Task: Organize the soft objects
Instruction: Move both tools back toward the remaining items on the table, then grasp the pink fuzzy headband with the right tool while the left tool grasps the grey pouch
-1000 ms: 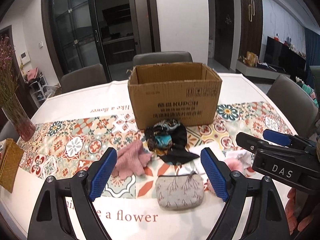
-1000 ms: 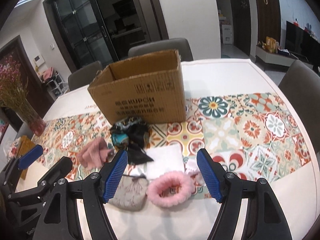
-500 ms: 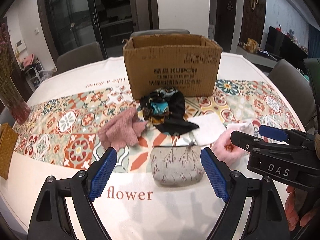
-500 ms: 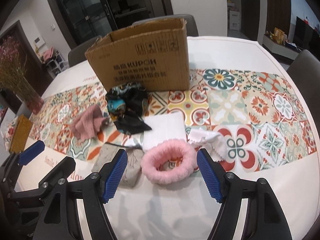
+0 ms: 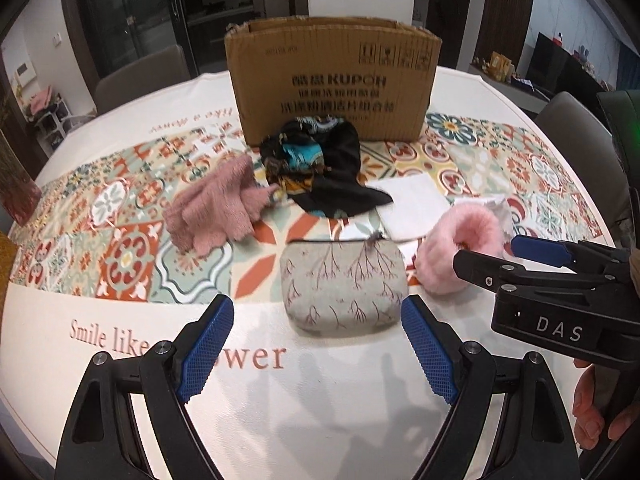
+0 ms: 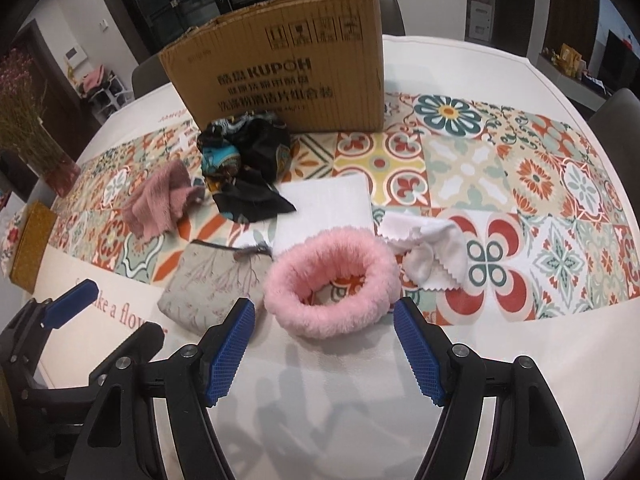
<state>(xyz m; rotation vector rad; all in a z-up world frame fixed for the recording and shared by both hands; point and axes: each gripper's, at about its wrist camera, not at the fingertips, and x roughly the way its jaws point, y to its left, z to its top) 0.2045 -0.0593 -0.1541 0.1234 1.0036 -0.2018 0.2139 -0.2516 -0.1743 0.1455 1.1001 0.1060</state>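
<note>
Both grippers lowered toward patterned tablecloth (image 5: 120, 256).

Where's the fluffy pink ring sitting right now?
In the right wrist view the fluffy pink ring lies on the tablecloth just ahead of the open right gripper, between the grey zip pouch and the white cloth.

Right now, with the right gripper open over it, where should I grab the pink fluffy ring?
Pinch the near wall of the pink fluffy ring: one finger inside the hollow, one outside, coming down from above. It lies flat and open upward, wide beside the right gripper, and its plush rim should compress.
</note>
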